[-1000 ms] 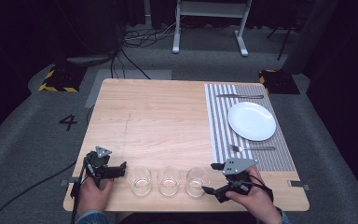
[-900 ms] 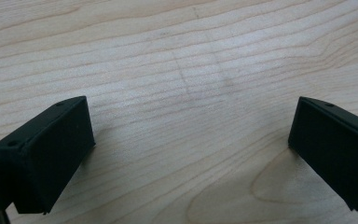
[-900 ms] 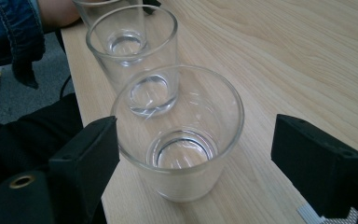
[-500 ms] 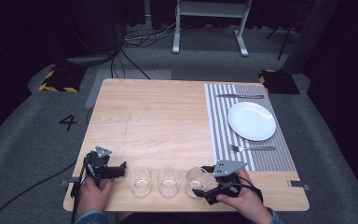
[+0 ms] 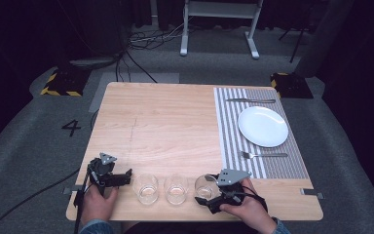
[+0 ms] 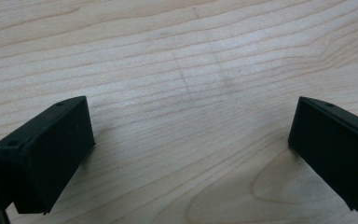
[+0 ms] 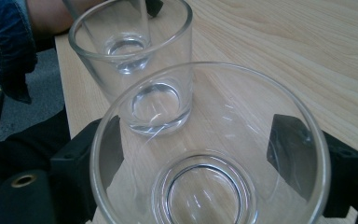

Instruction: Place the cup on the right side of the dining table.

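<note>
Dark room, grey carpet, and a pale wooden counter [image 5: 175, 126] in the middle of it, with a striped mat [image 5: 233, 141] laid down its right side. On that mat sit a white plate [image 5: 263, 126], a knife [image 5: 250, 101] at the far end and a fork [image 5: 263, 155] at the near end: a place setting that lacks only a drink.

Along the near edge stand three empty glasses in a row: the left glass [image 5: 147, 188], the middle glass [image 5: 176, 188] and the right glass [image 5: 205, 186], upright and close together, within easy reach of both your hands.

Your right tool [image 5: 213, 199] has its jaws set either side of the right glass. In the right gripper view that right glass [image 7: 209, 154] sits squarely between the two black pads, one on each flank, rim up. The pads look very near the wall, but whether they press on it I cannot tell through the glass. It is the glass nearest the mat, so by my reading it is the one bound for the place setting.

Your left tool [image 5: 125, 177] rests low on the counter just left of the left glass, spread wide and gripping nothing; in the left gripper view there is bare wood between its jaws. Parked there, it stays out of the right hand's way.
</note>
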### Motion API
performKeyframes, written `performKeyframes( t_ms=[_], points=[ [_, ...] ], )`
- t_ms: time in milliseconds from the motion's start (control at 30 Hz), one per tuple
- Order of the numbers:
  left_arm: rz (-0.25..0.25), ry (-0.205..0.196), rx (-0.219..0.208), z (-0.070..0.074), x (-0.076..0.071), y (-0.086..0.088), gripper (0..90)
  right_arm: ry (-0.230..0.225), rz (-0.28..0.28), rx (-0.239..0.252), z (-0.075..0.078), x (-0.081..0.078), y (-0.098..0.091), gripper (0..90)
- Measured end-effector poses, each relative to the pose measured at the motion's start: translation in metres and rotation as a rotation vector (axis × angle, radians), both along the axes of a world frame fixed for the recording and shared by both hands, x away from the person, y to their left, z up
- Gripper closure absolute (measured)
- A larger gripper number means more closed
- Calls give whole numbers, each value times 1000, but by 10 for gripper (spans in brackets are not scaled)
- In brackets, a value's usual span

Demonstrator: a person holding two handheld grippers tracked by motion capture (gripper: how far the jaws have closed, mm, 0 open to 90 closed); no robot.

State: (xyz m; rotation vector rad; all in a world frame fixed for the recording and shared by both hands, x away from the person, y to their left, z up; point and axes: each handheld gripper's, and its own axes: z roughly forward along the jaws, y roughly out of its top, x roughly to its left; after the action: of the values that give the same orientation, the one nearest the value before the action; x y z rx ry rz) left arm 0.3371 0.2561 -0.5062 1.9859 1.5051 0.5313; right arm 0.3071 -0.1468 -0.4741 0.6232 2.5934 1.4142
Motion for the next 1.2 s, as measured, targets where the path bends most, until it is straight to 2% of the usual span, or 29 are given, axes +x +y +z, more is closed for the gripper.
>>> performKeyframes(
  t_ms=[267,733,900,1200],
  points=[
    [0,0,0,0,0,0,3,-22,-5,-18,0,-2,1,176],
    [0,0,0,0,0,0,3,-13,-27,-87,7,-4,2,181],
    [1,0,0,0,0,0,3,2,-33,-103,13,-1,0,183],
    [0,0,0,0,0,0,3,-36,-17,-128,34,7,-1,183]
  ],
)
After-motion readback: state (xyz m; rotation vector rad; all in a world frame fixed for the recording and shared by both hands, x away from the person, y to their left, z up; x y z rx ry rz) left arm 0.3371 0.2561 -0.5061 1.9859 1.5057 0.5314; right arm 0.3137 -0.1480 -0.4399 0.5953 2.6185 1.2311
